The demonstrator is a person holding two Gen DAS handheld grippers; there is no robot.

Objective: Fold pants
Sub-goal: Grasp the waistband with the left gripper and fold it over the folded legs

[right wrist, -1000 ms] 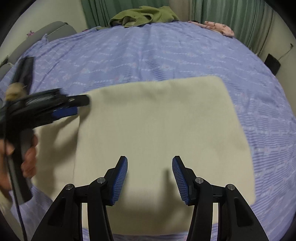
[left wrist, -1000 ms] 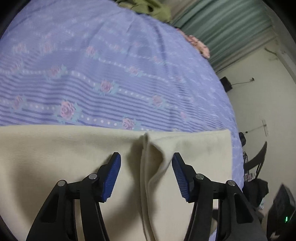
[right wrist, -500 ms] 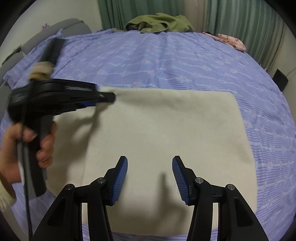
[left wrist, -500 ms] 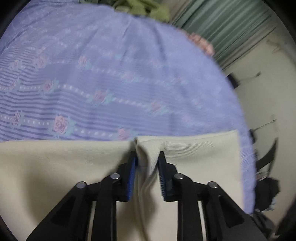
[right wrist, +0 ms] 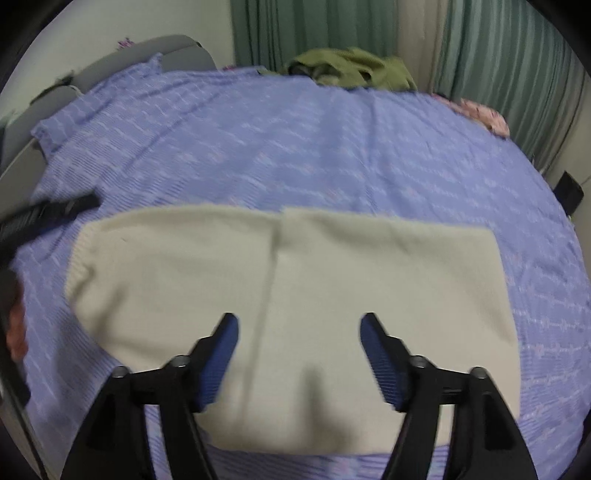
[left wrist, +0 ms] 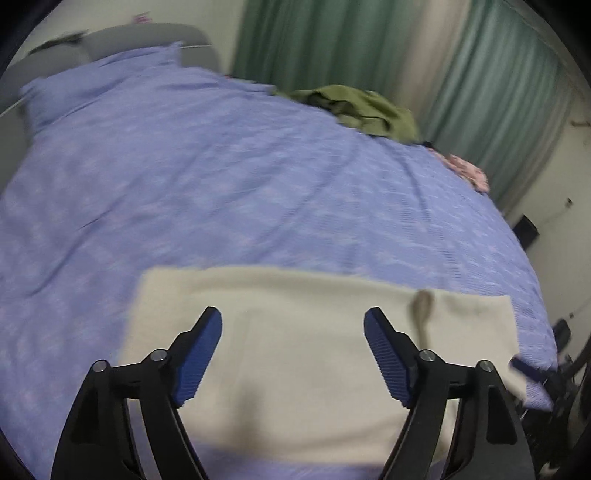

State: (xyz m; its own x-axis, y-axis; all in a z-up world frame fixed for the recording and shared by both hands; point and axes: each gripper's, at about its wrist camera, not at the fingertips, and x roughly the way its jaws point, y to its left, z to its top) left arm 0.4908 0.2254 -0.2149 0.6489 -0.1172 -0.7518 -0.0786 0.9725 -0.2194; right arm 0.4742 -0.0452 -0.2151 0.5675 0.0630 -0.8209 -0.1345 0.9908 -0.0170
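Cream pants [right wrist: 295,295] lie folded flat on bed [right wrist: 295,147], below and ahead of both tools. Left tool [left wrist: 293,347] and right tool [right wrist: 299,350]: jaws opening, nothing between. Judgement: lift clear without snagging cloth, then check edges line up.

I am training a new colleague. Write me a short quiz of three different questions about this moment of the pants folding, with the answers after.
1. True or false: the left gripper is clamped on the cream pants.
2. Multiple choice: what lies at the far edge of the purple bedspread, before the green curtains? A) a book B) an olive-green garment C) a lamp
3. Fill in: the jaws of the right gripper are ____ and nothing is between them.

Key: 1 false: its jaws are opening above the pants, with no cloth between them. 2 B. 3 opening.
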